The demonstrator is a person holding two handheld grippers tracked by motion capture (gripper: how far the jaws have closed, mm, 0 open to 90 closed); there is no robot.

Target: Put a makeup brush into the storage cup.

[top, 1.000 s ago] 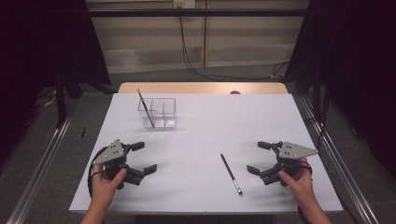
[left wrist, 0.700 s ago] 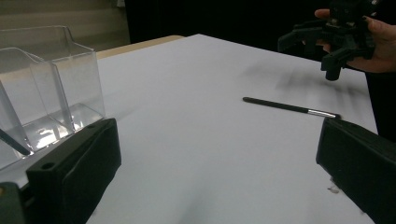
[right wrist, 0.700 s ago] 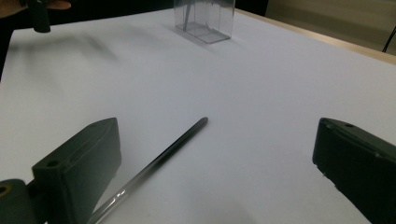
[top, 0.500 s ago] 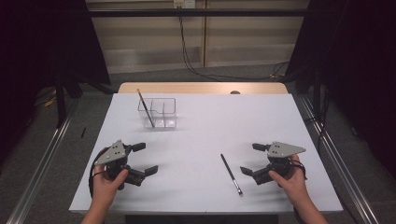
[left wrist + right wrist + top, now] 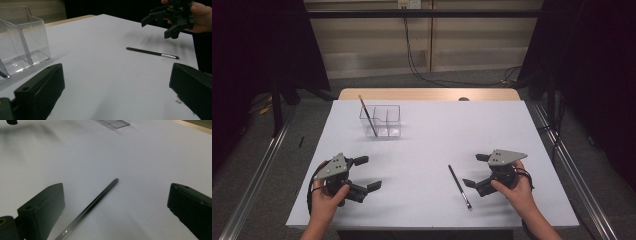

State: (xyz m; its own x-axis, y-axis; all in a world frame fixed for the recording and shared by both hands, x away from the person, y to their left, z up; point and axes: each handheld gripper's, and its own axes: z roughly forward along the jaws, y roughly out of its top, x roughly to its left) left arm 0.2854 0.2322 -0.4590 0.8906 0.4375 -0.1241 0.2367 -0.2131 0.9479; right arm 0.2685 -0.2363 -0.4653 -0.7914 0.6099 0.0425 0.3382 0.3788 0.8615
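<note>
A black pen (image 5: 460, 187) with a silver band lies flat on the white table (image 5: 437, 140), front right of centre. Just to its right, my right gripper (image 5: 473, 170) is open, its jaws pointing left. In the right gripper view the pen (image 5: 92, 202) runs diagonally between the wide-apart jaws of the right gripper (image 5: 116, 192), nearer the left one. At the front left my left gripper (image 5: 368, 172) is open and holds nothing. From the left gripper (image 5: 117, 75) I see the pen (image 5: 152, 53) and the right gripper (image 5: 157, 27) beyond it.
A clear plastic organizer (image 5: 381, 121) with compartments stands at the back left, and a second pen (image 5: 368, 116) leans in it. The organizer (image 5: 22, 45) is close on the left in the left gripper view. A wooden strip (image 5: 427, 94) edges the table's far side.
My right gripper has moved left toward the pen on the table, and its jaws now straddle the pen's upper end. The left gripper has stayed put.
</note>
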